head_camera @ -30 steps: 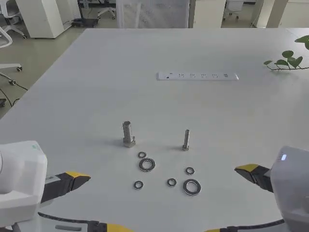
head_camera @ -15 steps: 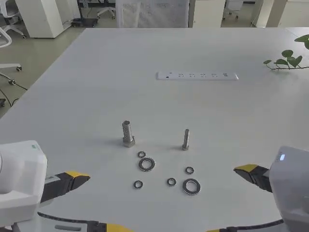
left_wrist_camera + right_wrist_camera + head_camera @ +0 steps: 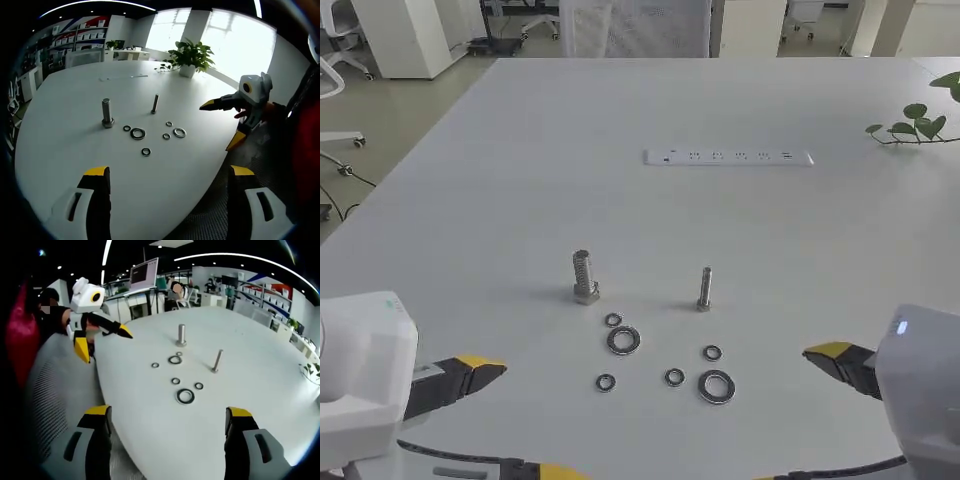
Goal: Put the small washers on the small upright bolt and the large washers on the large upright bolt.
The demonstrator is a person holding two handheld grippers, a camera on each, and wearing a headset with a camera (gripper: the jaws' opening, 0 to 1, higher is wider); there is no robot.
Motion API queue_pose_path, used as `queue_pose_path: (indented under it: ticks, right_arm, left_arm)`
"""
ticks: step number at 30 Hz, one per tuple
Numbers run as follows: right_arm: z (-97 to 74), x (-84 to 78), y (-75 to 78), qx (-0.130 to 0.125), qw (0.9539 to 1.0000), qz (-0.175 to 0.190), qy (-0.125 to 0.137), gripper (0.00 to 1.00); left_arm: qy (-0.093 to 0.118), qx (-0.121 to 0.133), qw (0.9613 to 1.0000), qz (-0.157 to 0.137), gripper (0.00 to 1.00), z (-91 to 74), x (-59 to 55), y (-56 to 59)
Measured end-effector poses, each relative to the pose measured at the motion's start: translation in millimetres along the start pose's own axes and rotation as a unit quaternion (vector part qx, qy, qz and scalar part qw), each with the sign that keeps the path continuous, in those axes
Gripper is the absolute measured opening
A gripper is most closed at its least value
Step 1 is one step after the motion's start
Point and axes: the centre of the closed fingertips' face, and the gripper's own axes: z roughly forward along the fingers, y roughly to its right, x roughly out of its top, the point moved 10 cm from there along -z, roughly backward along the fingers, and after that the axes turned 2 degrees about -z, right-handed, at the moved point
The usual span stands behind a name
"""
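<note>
I see a broad white table (image 3: 520,180). A white power strip (image 3: 729,157) lies flat toward its far side. Leafy plant stems (image 3: 917,124) reach over its right edge. A white cabinet (image 3: 415,35) stands beyond the far left corner.

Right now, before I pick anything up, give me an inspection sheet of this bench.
Surface: white table, flat.
Job's things: large bolt and small bolt upright, both bare; two large washers and four small washers flat in front of them.
Clutter: power strip, mid-table.
Grippers: left gripper and right gripper open, holding nothing, near edge.
Cables: thin dark cord on the floor, far left.
Surroundings: plant, office chair, cabinet.
</note>
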Motion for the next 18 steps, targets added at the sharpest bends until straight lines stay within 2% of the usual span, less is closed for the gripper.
queue_pose_path:
  ticks: [18]
  right_arm:
    - [-2.1,3.9,-1.7,0.001,0.9999,-0.01,-0.009,0.91]
  left_arm:
    - [0.002,-0.002,1.0,0.002,0.97,-1.1,1.1,0.6]
